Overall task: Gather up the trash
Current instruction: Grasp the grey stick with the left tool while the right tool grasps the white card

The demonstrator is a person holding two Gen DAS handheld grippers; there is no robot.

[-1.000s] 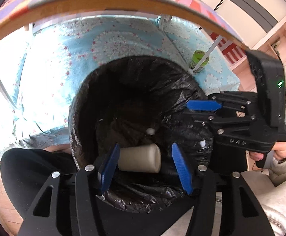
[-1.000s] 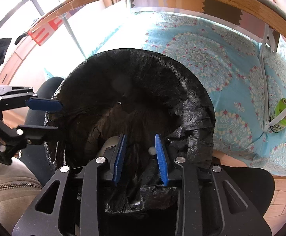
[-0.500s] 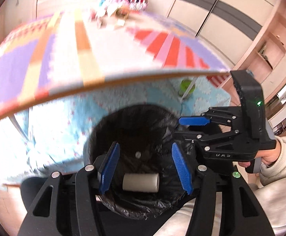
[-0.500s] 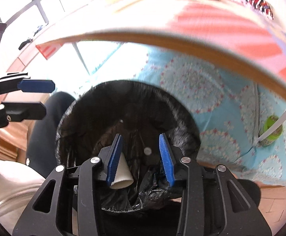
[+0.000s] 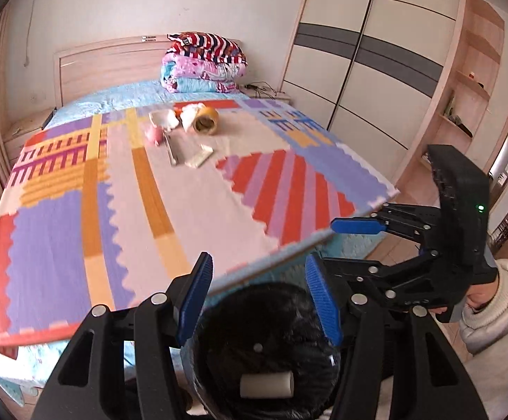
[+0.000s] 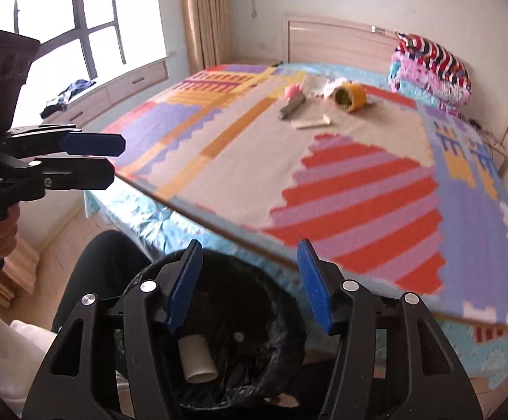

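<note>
Bin (image 5: 264,357) rim cut off; far trash (image 5: 184,129) blurred

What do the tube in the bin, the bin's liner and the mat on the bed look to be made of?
Tube: probably cardboard, matte off-white, hollow end visible in the right wrist view.
Liner: thin black plastic film, crinkled and slightly glossy.
Mat: likely foam tiles, matte, with toothed interlocking seams and a thick edge.

A bed (image 5: 89,101) with a pale wooden headboard (image 5: 114,59) fills the middle of the frame, folded quilts (image 5: 205,63) stacked at its head. A sliding-door wardrobe (image 5: 376,56) stands upper right. Daylight pours through the window (image 6: 61,24) upper left, beside beige curtains (image 6: 205,10).
</note>
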